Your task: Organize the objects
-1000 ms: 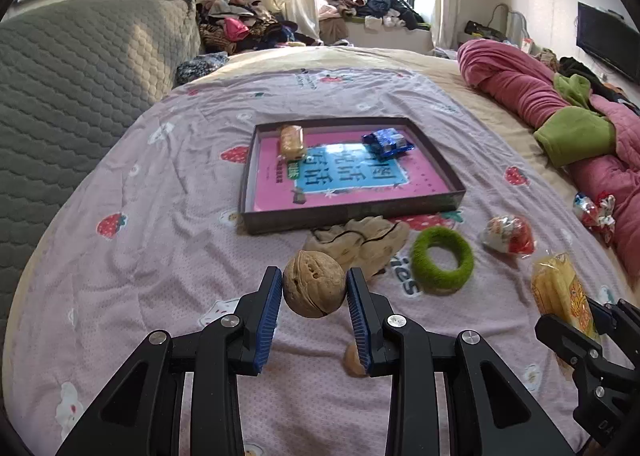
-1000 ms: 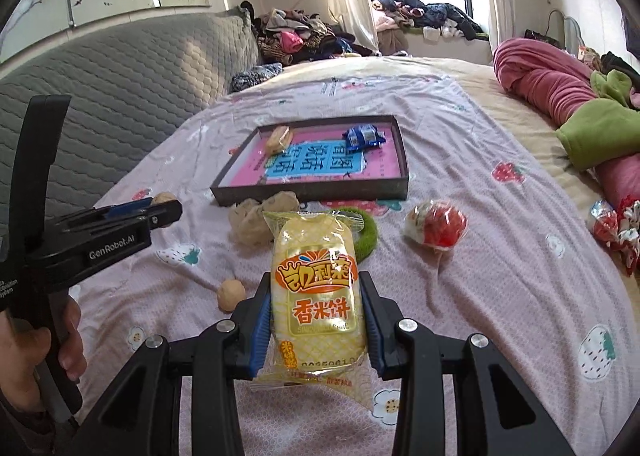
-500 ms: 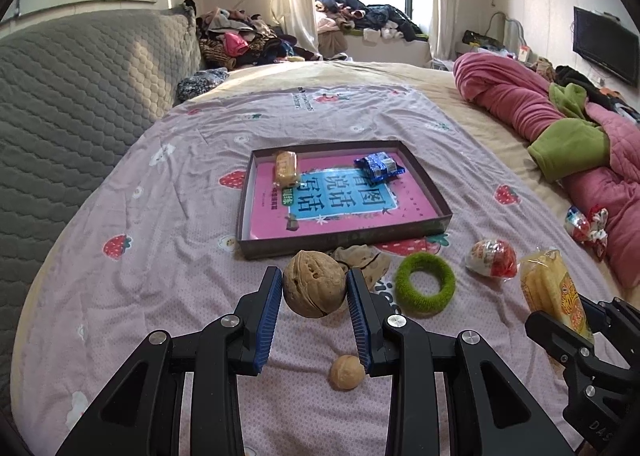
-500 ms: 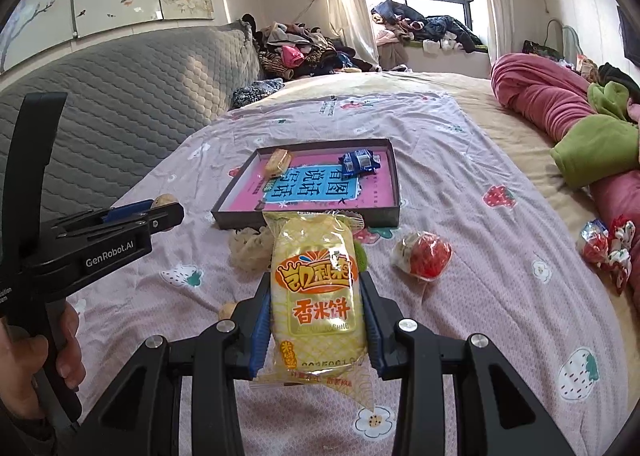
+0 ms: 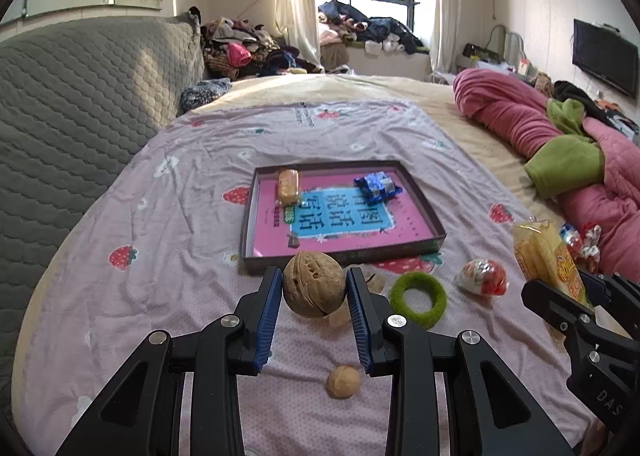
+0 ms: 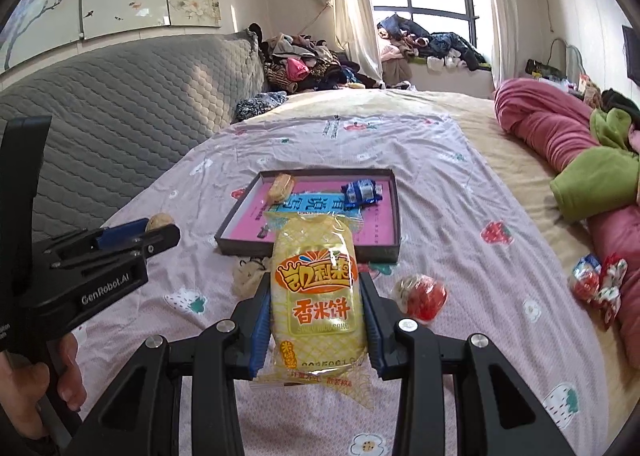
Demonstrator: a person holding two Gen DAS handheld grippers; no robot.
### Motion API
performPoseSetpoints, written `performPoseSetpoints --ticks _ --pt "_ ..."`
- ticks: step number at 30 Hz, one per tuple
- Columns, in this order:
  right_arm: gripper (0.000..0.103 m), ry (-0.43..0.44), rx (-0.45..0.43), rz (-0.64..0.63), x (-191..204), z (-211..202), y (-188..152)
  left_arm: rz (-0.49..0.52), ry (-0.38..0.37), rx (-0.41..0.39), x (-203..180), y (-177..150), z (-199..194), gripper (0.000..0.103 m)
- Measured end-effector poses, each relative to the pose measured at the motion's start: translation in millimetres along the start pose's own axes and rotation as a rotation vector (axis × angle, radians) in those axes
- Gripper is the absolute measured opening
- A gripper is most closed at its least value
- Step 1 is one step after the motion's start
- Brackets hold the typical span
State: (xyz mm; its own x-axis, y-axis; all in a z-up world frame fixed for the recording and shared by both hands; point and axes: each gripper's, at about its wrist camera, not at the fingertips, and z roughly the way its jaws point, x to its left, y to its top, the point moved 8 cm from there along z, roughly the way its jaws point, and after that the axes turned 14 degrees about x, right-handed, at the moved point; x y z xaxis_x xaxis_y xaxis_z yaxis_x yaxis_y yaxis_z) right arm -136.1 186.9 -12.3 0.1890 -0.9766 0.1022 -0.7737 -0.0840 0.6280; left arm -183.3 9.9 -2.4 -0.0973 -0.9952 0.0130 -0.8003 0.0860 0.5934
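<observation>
Crinkly yellow rice-cake packet (image 6: 318,292), light and crushable, is being pinched mid-body by the right gripper (image 6: 316,320), while the left gripper (image 5: 315,292) is clamping a hard round brown walnut (image 5: 314,283) short of the dark shallow pink-lined tray (image 5: 434,224).

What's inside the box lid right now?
Inside the box lid: an orange-wrapped snack at its far left and a blue-wrapped snack at its far right, on a pink and blue printed sheet. The held walnut hides part of the near wall.
</observation>
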Motion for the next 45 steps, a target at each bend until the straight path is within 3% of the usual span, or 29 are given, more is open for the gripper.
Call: performPoseSetpoints --ticks 24,45 --pt "0.04 -0.038 -0.118 -0.018 3.9 -43.8 55.3 -0.032 0.041 -0.063 4.6 36.0 -35.6 0.034" --pt "0.04 -0.062 -0.17 -0.034 -7.7 -51.8 107.3 -0.028 0.061 -0.084 2.0 80.9 -29.3 0.034"
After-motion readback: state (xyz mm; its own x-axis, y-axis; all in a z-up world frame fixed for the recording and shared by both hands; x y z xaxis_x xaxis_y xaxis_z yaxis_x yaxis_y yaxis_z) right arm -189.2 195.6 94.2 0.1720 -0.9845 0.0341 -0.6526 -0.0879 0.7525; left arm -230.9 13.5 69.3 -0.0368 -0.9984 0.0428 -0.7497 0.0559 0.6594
